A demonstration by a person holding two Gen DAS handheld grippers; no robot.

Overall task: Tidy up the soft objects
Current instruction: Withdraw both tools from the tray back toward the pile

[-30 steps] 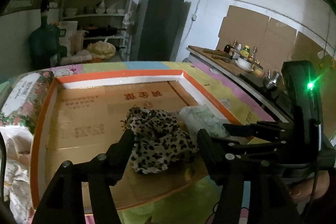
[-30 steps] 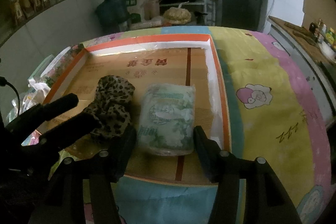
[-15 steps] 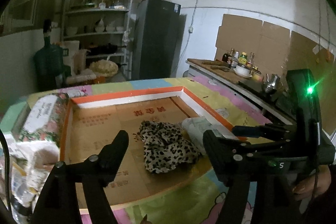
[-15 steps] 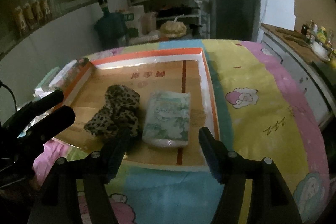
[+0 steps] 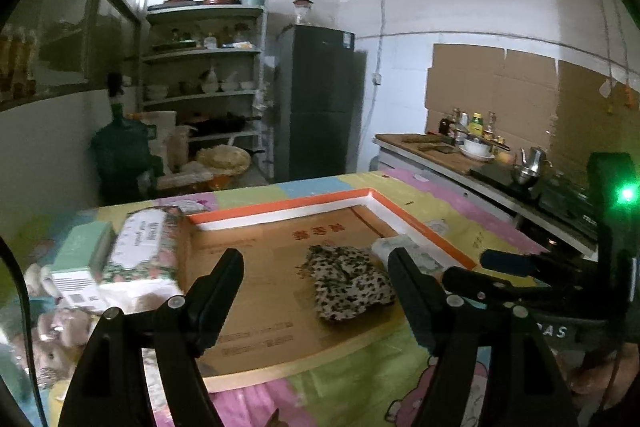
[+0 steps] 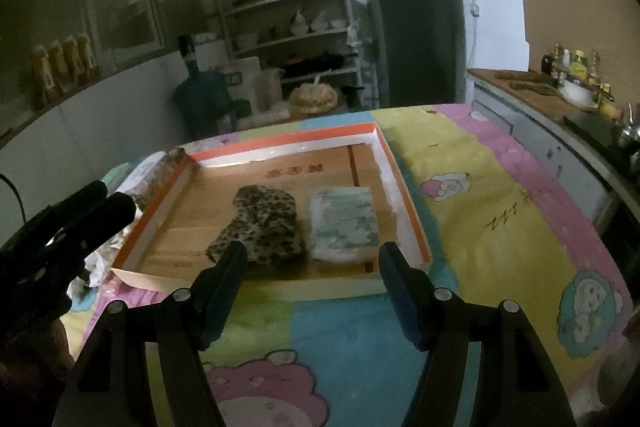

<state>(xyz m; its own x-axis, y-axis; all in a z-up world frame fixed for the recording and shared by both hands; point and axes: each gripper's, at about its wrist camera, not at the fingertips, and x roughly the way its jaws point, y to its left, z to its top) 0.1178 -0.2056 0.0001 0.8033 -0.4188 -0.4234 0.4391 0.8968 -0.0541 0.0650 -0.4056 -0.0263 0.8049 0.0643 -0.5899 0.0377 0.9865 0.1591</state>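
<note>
From the left wrist, the left gripper [image 5: 316,275] hangs with jaws apart and empty above the shallow cardboard tray [image 5: 280,205], where the leopard-print cloth [image 5: 348,285] lies. From the right wrist, the right gripper [image 6: 312,269] is likewise spread and empty (nothing between its fingers), short of the tray's near edge; the cloth lies just beside a pale tissue pack [image 6: 344,223].

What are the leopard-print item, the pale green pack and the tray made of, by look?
Leopard-print item: soft fabric, matte, crumpled into folds.
Pale green pack: probably thin plastic wrap over soft contents; slight sheen, rounded pillowy edges.
Tray: likely cardboard; brown printed floor, white inner walls, orange rim.
</note>
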